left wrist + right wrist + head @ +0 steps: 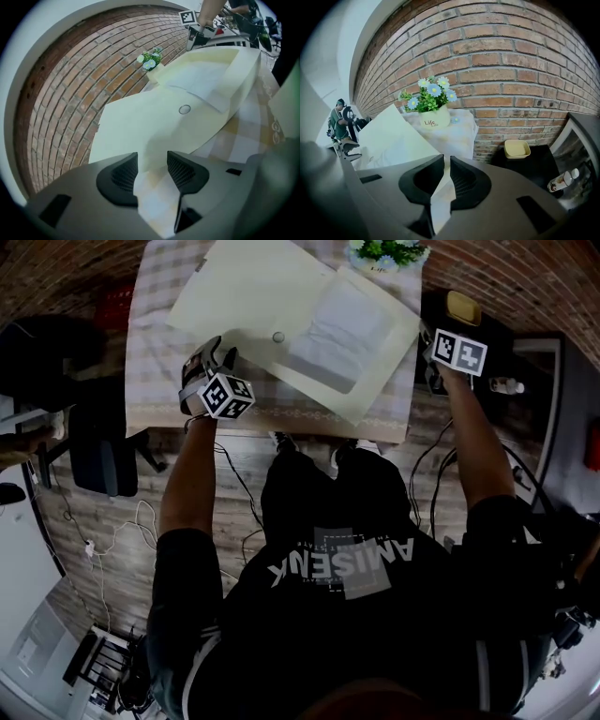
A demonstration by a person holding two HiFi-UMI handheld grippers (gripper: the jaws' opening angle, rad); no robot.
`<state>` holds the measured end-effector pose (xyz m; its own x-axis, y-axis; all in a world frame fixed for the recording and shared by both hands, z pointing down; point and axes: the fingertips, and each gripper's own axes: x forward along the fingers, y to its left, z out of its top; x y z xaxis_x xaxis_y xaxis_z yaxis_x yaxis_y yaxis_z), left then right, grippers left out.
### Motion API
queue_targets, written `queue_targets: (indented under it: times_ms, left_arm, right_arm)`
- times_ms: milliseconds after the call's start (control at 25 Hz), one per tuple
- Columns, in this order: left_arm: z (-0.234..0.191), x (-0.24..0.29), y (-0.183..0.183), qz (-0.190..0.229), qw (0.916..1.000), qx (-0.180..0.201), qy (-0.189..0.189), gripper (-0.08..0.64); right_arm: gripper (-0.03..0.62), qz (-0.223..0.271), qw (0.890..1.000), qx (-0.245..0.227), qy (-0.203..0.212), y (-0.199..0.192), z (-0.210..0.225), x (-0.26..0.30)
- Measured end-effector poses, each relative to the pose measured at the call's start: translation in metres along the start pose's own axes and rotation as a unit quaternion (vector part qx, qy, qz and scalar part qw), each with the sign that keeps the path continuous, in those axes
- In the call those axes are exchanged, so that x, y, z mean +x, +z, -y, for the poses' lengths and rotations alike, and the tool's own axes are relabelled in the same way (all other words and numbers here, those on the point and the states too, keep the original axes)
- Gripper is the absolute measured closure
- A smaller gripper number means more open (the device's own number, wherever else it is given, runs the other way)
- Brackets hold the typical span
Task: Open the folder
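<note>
Head view shows the cream folder (253, 306) lying spread on the checked surface (155, 381), its cover folded out and white papers (342, 329) exposed. The right tongs (446, 176) pinch its right corner. The left tongs (151, 171) stand spread around the cover's corner, not pressing. Opening looks nearly done; only laying it flat seems left.

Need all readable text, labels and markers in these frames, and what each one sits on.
"Life Life": on the white flower pot.
"AMISENK": on the person's black shirt, upside down in the head view; the smaller print under it is blurred.
No words: the marker cubes show only coded squares.
Too small to read: the label on the bottle.
None visible: the folder shows no print.
</note>
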<state>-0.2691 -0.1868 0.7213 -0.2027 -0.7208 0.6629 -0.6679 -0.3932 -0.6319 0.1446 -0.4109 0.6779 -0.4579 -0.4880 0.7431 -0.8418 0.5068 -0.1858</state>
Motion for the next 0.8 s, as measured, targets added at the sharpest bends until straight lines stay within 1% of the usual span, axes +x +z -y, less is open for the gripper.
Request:
queue_targets:
  times_ms: [80,160,200,240,280,400,480,600,640,760,800]
  left_arm:
    - [0.002,0.003,-0.003,0.008,0.9991,-0.028,-0.029,0.353]
    - [0.005,0.005,-0.007,0.018,0.9959,-0.064,-0.062,0.353]
    - [0.008,0.006,-0.008,0.02,0.9934,-0.078,-0.082,0.362]
    - [0.011,0.007,-0.009,0.019,0.9908,-0.085,-0.104,0.396]
    - [0.015,0.009,-0.01,0.016,0.9887,-0.084,-0.123,0.433]
    - [0.027,0.013,-0.009,0.003,0.9842,-0.062,-0.166,0.482]
    - [0.033,0.013,-0.008,-0.004,0.9784,-0.075,-0.193,0.54]
    - [0.035,0.013,-0.008,-0.004,0.9709,-0.104,-0.216,0.54]
    - [0.035,0.013,-0.008,-0.004,0.9673,-0.12,-0.223,0.54]
    - [0.032,0.011,-0.006,-0.016,0.9511,-0.184,-0.248,0.54]
    - [0.031,0.011,-0.005,-0.022,0.9475,-0.194,-0.253,0.54]
  right_arm:
    - [0.52,0.002,1.0,-0.005,-0.003,0.0,0.0,0.0]
    - [0.521,0.002,1.0,-0.008,-0.005,-0.001,0.001,-0.001]
    - [0.522,0.003,1.0,-0.006,-0.005,-0.001,0.0,-0.001]
    - [0.52,0.004,1.0,-0.002,-0.004,-0.001,0.0,0.0]
    - [0.522,0.005,1.0,0.002,-0.004,-0.001,0.0,0.0]
    - [0.522,0.006,1.0,0.009,-0.007,-0.002,0.001,-0.001]
    - [0.522,0.007,1.0,0.013,-0.007,-0.002,0.001,0.0]
    - [0.522,0.01,1.0,0.018,-0.008,-0.003,0.002,0.001]
    - [0.521,0.012,1.0,0.019,-0.009,-0.003,0.002,0.0]
    - [0.522,0.017,1.0,0.024,-0.011,-0.005,0.003,0.001]
    - [0.522,0.017,0.999,0.025,-0.011,-0.005,0.003,0.001]
